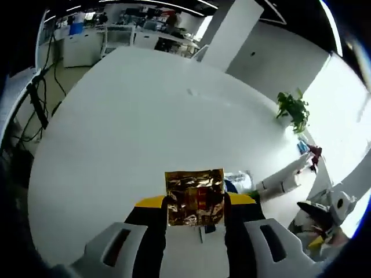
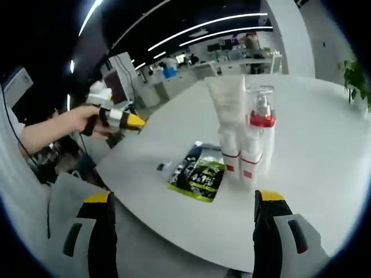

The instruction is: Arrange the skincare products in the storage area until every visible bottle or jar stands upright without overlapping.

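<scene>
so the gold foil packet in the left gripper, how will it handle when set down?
Likely floppy: the gold foil packet looks thin and crinkled, pinched between the left gripper jaws. Probably light, given how flat it is. The shiny foil may be slippery, and it seems unlikely to stand upright unsupported on the white table.

The left gripper (image 1: 195, 211) has its black, yellow-tipped jaws pressed against both sides of a gold foil sachet (image 1: 195, 197), held up off the surface. The right gripper (image 2: 182, 217) hangs with jaws spread wide and nothing between them. In the right gripper view a hand (image 2: 78, 119) grips the other tool's handle, apparently at arm's length
</scene>
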`<state>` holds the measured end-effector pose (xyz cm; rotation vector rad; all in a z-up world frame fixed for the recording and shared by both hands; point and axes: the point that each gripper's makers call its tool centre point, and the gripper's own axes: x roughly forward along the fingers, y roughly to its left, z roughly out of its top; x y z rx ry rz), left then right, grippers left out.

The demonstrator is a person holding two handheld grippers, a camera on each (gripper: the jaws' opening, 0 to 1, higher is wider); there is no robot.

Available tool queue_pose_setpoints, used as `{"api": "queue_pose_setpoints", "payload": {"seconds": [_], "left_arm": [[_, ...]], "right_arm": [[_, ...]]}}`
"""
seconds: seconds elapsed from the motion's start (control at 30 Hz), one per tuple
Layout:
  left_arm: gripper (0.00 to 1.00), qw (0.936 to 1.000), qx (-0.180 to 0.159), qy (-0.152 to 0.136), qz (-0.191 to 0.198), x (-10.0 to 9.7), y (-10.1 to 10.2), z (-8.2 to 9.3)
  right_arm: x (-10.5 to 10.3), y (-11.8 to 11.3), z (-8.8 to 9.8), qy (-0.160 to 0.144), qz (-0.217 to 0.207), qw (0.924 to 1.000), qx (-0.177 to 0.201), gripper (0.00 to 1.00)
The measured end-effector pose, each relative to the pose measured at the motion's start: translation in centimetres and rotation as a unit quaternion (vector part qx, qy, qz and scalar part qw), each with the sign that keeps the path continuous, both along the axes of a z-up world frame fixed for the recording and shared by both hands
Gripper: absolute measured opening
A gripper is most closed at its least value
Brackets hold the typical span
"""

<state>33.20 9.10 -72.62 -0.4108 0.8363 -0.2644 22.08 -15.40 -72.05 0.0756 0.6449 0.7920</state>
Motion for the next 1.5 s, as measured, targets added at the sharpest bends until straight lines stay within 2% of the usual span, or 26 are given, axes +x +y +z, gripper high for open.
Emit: {"api": "queue_pose_setpoints", "payload": {"seconds": [0.2,0.23,0.47,0.77,0.93,1.03,1.3,1.5], "left_arm": [[0.43,0.9983,-0.053,-0.011,0.024,-3.1,-2.3,1.9],[0.42,0.9968,-0.073,-0.013,0.029,-3.6,-2.9,2.4],[0.41,0.9912,-0.124,-0.028,0.036,-5.8,-5.7,4.6],[0.41,0.9827,-0.178,-0.034,0.037,-6.7,-8.7,6.4],[0.4,0.9738,-0.219,-0.034,0.05,-7.3,-10.1,7.2],[0.39,0.9635,-0.259,-0.027,0.06,-7.7,-11.0,7.5],[0.39,0.9565,-0.284,-0.028,0.062,-8.6,-11.9,7.8],[0.39,0.9384,-0.329,-0.021,0.103,-8.5,-11.3,8.0]], "right_arm": [[-1.4,3.5,0.7,-0.012,0.043,0.999,0.009,0.97],[-1.4,4.2,0.9,-0.017,0.053,0.9984,0.012,0.97],[-1.3,8.0,3.9,-0.058,0.095,0.9929,0.04,0.92],[-0.7,9.5,5.2,-0.076,0.091,0.9915,0.054,0.89],[0.0,10.3,6.6,-0.091,0.072,0.9914,0.062,0.82],[0.4,11.0,6.7,-0.089,0.061,0.9916,0.071,0.73],[0.3,12.1,7.0,-0.101,0.061,0.9908,0.066,0.49],[0.7,12.0,7.7,-0.114,0.051,0.9895,0.072,0.25]]}}
